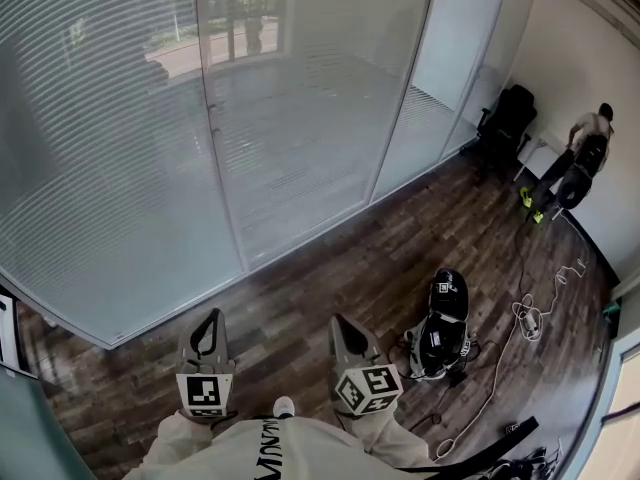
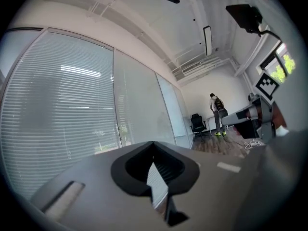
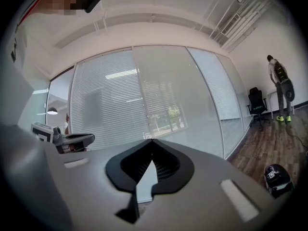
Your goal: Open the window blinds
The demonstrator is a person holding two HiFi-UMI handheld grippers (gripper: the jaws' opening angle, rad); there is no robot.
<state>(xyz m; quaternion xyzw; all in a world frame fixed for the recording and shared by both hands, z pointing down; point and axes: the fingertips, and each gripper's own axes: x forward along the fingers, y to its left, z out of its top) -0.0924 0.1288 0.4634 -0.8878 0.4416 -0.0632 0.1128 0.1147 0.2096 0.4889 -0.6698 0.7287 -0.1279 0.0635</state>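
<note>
We see the floor (image 1: 330, 268) as dark wood planks with a low sheen that catches pale light near the windows. The blinds (image 1: 90, 148) are thin pale slats, matt. The glass panes (image 1: 300, 118) are smooth and glossy, with faint reflections. The left tongs (image 1: 211, 316) and right tongs (image 1: 338, 321) look like smooth matt grey plastic, lined in black along their inner edges. Their marker cubes (image 1: 204, 393) bear flat black-and-white print without shine. Our sleeves (image 1: 180, 438) are white cloth, softly creased. The bag (image 1: 440, 333) is black with a shinier top, and the cable (image 1: 527, 315) beside it is smooth and white.
</note>
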